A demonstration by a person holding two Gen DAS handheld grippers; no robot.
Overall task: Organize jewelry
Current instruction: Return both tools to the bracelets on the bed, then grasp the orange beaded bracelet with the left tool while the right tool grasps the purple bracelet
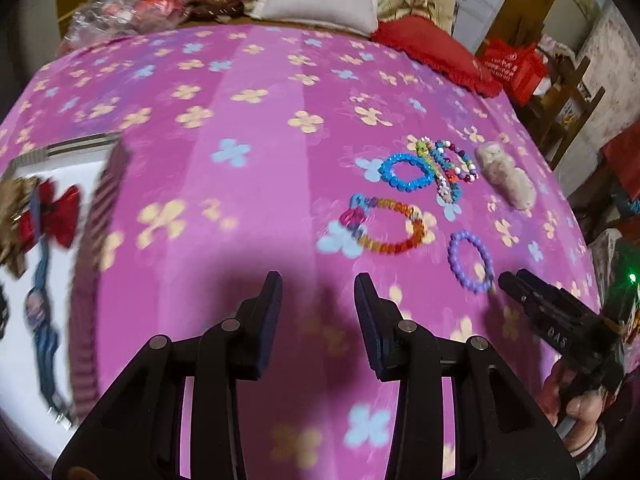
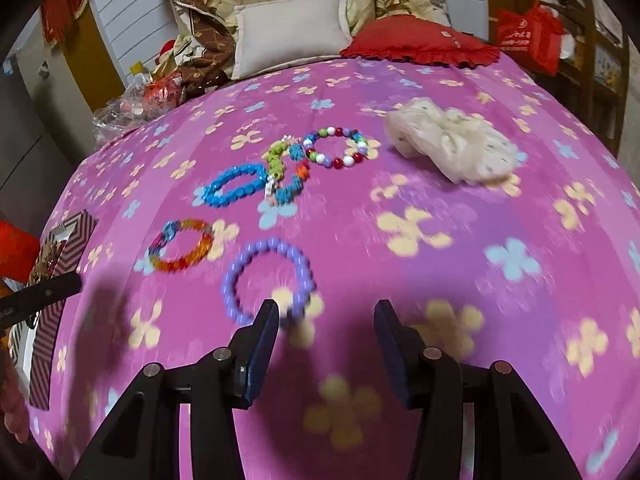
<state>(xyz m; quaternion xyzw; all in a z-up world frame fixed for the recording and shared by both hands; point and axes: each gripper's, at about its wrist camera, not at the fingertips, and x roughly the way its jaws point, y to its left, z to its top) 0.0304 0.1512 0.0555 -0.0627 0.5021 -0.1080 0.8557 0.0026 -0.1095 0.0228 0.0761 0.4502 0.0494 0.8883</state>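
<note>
Both grippers empty, parted: left gripper [image 1: 319, 292], right gripper [image 2: 326, 320] marked "DAS"; purple bracelet [image 2: 268, 280] near.

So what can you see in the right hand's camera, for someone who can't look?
The open, empty right gripper hovers over a pink flowered bedspread, just in front of a purple bead bracelet. Farther back lie an orange-and-red bracelet, a blue bracelet, more mixed-colour bracelets and a cream scrunchie.

1. We see a pink bed cover [image 2: 400, 280] patterned with cream and blue flowers.
2. We see bracelets: a blue one [image 2: 234, 184], a purple one [image 2: 268, 276], and a rainbow one [image 2: 182, 244].
3. We see a red cushion [image 2: 420, 44].
4. We see a striped maroon box [image 1: 90, 260].
</note>
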